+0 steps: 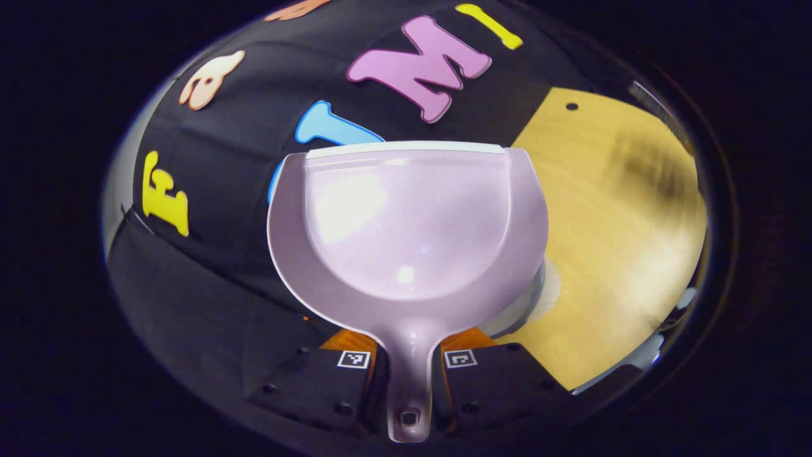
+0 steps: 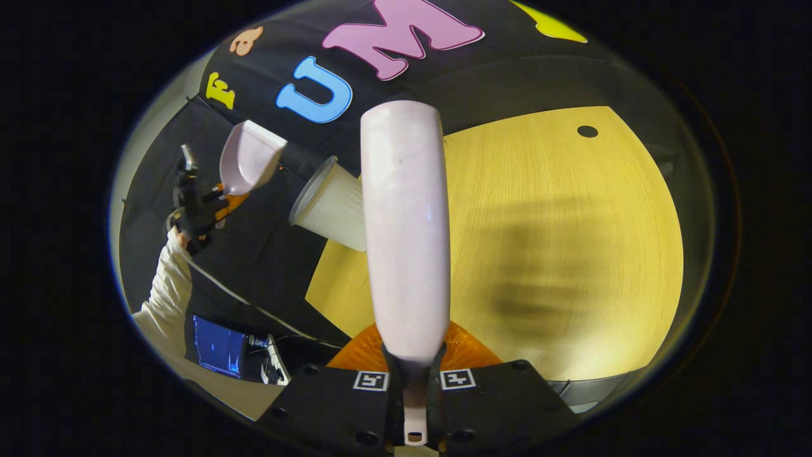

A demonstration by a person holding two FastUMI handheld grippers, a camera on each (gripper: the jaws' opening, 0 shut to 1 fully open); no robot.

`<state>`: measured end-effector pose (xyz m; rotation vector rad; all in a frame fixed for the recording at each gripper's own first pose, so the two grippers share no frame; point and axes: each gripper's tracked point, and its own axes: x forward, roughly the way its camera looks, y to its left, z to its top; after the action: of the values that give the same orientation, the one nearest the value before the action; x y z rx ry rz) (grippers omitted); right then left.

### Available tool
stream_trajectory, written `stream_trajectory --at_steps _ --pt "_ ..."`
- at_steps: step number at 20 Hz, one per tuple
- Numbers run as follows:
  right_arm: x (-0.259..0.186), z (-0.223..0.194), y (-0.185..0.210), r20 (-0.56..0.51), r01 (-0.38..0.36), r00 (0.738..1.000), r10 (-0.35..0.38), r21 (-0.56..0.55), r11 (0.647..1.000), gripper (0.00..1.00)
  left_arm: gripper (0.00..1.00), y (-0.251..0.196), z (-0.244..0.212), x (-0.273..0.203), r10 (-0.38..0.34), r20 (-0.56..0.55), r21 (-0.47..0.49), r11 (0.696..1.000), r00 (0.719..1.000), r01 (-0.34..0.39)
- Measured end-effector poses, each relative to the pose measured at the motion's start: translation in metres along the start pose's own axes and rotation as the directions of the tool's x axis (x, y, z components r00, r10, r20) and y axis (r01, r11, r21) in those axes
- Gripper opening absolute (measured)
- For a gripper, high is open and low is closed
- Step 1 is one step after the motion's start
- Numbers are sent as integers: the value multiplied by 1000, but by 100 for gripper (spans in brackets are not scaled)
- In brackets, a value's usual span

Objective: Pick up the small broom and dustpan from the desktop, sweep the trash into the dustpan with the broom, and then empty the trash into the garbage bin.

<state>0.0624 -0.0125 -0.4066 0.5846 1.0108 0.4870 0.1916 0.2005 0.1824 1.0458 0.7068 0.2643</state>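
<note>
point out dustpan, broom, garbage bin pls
dustpan [image 1: 406, 222]: left gripper view, middle of its scoop.
broom [image 2: 406, 222]: right gripper view, back of its long body.
garbage bin [image 2: 333, 209]: right gripper view, its ribbed side wall.

Right gripper [image 2: 415, 381] clamping broom [image 2: 406, 228] handle, left gripper [image 2: 212, 203] holding dustpan [image 2: 249, 158] beside tilted bin [image 2: 330, 206]

Your lighting is bright and comes from overhead. Glare spots sit on the dustpan [image 1: 406, 235] and streak the broom [image 2: 406, 228]. The table [image 1: 609, 254] is motion-blurred in your left gripper view; a soft shadow crosses it in your right. Fisheye distortion bends the edges of both views.
</note>
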Motion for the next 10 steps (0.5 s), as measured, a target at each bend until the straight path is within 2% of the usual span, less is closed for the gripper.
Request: stream_trajectory --at_steps 1,3,5,6,7,8,9,10 --pt "2 5 4 4 9 1000 -9 -4 1000 15 26 -14 7 -2 -51 30 -86 995 998 53" --pt "7 15 9 8 40 999 -40 -16 999 15 26 -57 26 -12 -167 114 -210 959 979 188" --pt "10 23 14 12 75 997 -75 -24 997 15 26 -102 41 -23 -270 164 -284 908 949 308" --pt "12 27 14 20 102 995 -101 -28 994 15 26 -127 45 -25 -329 170 -323 872 929 368" --pt "15 29 12 19 139 990 -138 -37 990 14 26 -156 44 -29 -394 170 -381 819 903 429" --pt "19 27 10 15 170 985 -170 -41 985 15 25 -182 45 -27 -466 166 -447 750 869 488" --pt "23 25 7 5 203 979 -203 -35 979 14 27 -204 44 -24 -535 155 -512 675 831 531" --pt "28 21 0 -14 252 968 -252 -34 967 15 26 -225 41 -19 -581 144 -567 615 801 548"
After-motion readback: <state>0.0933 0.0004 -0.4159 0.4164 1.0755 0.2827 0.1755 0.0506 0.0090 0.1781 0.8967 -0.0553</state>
